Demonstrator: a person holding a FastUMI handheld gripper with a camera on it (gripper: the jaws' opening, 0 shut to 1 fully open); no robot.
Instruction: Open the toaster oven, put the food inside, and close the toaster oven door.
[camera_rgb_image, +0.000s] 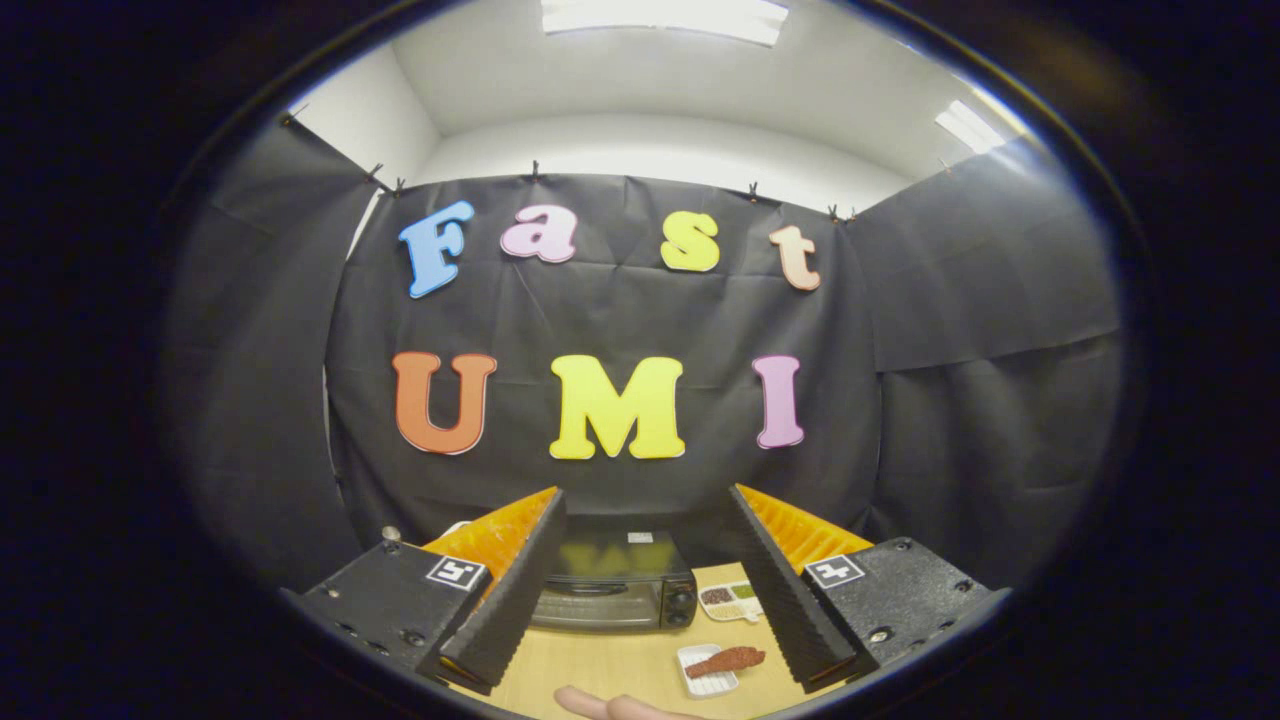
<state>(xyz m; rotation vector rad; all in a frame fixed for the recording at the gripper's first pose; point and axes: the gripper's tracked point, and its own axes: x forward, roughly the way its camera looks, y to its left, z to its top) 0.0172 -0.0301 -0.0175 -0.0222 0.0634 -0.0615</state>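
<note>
A dark toaster oven (612, 585) stands on the wooden table (600, 665), its glass door closed, straight ahead between my fingers and well beyond their tips. A brown piece of food (725, 661) lies on a small white tray (708, 672) nearer to me, just inside the right finger. My gripper (645, 495) is open wide, with nothing between its fingers, held high above the table.
A white divided dish (730, 601) with green and brown fillings sits right of the oven. A person's fingers (610, 707) rest on the table's near edge. Black cloth walls close the booth behind and at both sides.
</note>
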